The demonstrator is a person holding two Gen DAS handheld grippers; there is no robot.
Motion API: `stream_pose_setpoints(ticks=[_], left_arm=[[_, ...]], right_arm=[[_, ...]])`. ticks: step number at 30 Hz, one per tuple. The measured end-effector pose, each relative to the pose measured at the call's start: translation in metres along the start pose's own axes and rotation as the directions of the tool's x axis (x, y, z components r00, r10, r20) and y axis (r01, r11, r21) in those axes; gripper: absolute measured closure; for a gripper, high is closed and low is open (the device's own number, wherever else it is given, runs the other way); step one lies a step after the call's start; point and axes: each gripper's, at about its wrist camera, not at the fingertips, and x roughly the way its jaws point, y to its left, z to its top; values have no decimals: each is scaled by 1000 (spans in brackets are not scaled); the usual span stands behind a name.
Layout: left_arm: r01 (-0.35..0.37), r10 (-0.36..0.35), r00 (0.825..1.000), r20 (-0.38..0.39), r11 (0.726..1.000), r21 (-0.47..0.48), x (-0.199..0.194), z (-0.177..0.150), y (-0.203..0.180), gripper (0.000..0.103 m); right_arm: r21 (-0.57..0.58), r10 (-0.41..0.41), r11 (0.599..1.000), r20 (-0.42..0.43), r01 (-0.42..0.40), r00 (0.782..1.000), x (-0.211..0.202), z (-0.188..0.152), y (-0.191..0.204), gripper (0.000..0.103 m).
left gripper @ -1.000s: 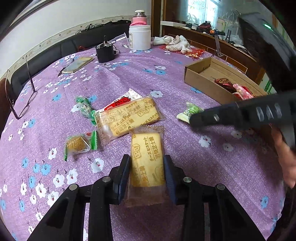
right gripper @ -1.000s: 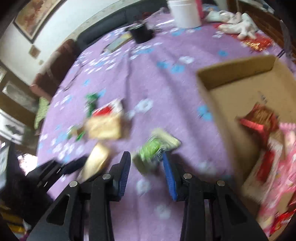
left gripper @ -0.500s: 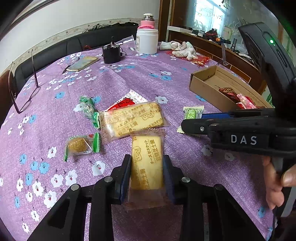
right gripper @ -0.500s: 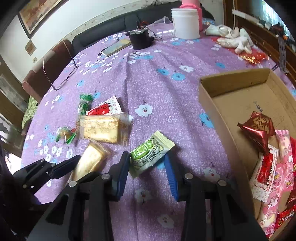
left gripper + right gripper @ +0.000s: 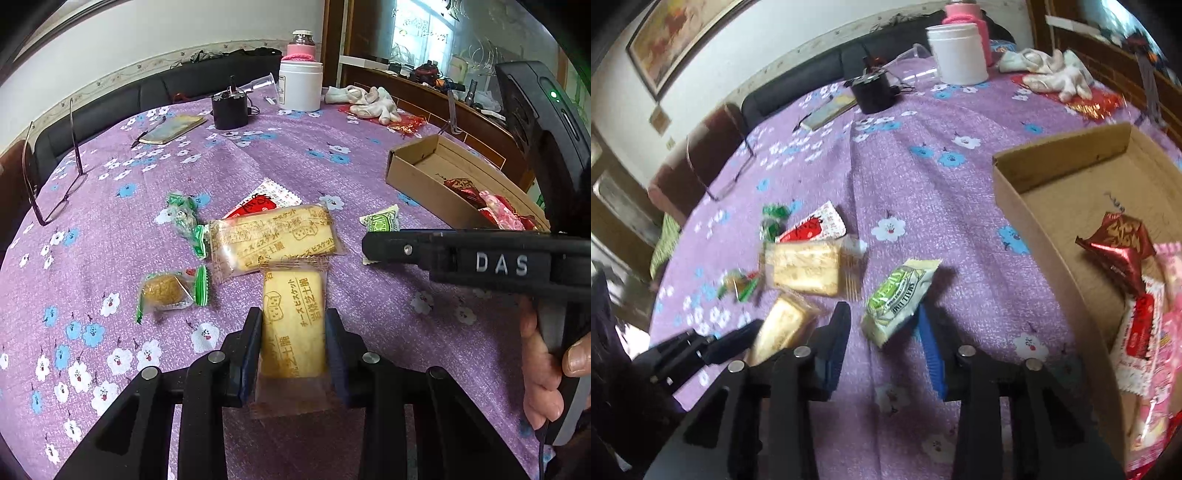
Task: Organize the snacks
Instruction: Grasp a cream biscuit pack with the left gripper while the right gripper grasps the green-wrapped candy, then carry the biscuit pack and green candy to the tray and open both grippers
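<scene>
Left wrist view: the left gripper (image 5: 293,332) pinches a yellow biscuit packet (image 5: 293,325) on the purple tablecloth (image 5: 258,166). The right gripper (image 5: 884,328), jaws apart, straddles a green snack packet (image 5: 897,299) near the cardboard box (image 5: 1027,206).

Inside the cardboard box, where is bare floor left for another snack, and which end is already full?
The far end of the cardboard box, between its back wall and the red wrapper, shows bare floor. The near end is crowded with pink and red packets. On the tablecloth, the stretch between box and black canister is also bare.
</scene>
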Motion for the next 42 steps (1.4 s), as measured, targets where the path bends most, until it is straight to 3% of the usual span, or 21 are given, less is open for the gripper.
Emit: stream_pose_setpoints(ticks=[1,3,7,10,16,22,35,42], left_arm=[[-1,1,1000,3,1000,1,0,0,0,68],[-2,2,1000,7,1000,6,0,-1,0,68],[9,-9,1000,6,1000,5,0,-1,1,68],[12,-12,1000,7,1000,3,0,0,2,68],[15,-15,1000,9,1000,-1,0,-1,2,68],[25,-24,1000,13,1000,-18,-2,-2,4,68],[20,-18,999,29,998,-68,-7,-6,8,68],[92,-80,990,115,990,-104,-21,-8,17,68]], right_arm=[[10,3,1000,9,-4,1000,0,0,-1,66],[11,-27,1000,23,27,999,1,-1,-1,79],[-6,-37,999,78,37,996,2,-8,0,85],[-33,-36,999,126,40,991,1,-13,1,86],[29,82,996,130,-87,988,3,-8,-14,88],[-18,90,996,171,-89,981,-6,-5,-9,88],[5,106,994,202,-109,974,-7,3,-13,88],[16,121,992,197,-127,973,-3,3,-13,88]])
